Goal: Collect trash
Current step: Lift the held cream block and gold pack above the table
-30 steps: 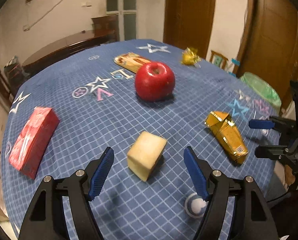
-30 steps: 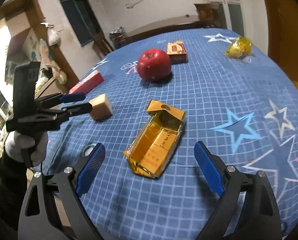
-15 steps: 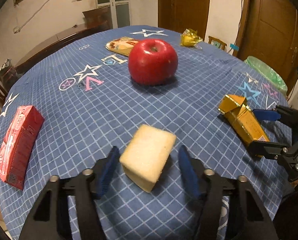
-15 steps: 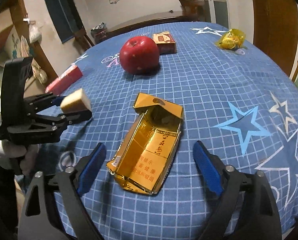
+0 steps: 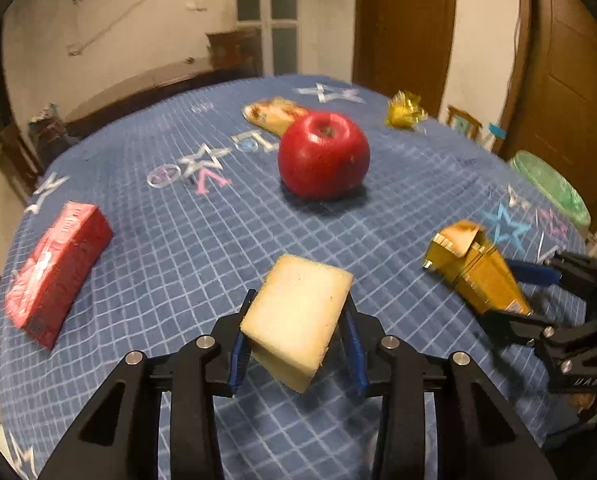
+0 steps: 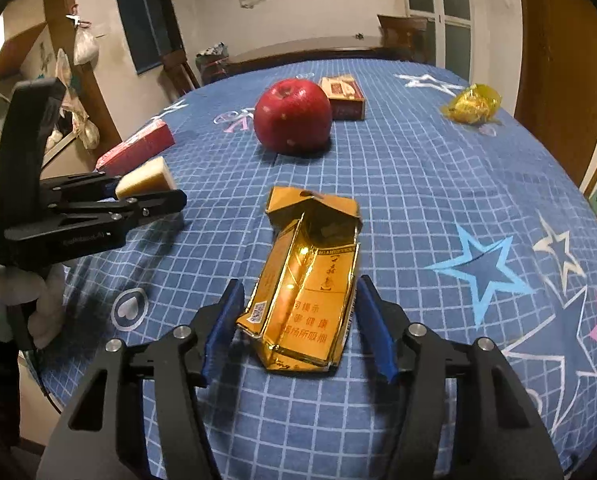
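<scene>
My left gripper (image 5: 296,340) is shut on a pale yellow sponge block (image 5: 298,320) and holds it just above the blue checked tablecloth (image 5: 186,248). The block also shows in the right wrist view (image 6: 144,180), held in the left gripper (image 6: 154,196). My right gripper (image 6: 298,320) has its blue pads close on both sides of a crushed gold cigarette pack (image 6: 310,284) lying on the cloth; small gaps show beside it. The pack also shows in the left wrist view (image 5: 474,272), between the right gripper's fingers (image 5: 510,292).
A red apple (image 5: 324,154) stands mid-table. A red box (image 5: 54,268) lies at the left, a printed carton (image 5: 274,114) behind the apple, a yellow crumpled wrapper (image 5: 404,110) at the far right. A green-lined bin (image 5: 550,184) stands beyond the table's right edge.
My left gripper closed on the sponge block and lifted it slightly. My right gripper moved forward around the gold pack and narrowed its fingers.
</scene>
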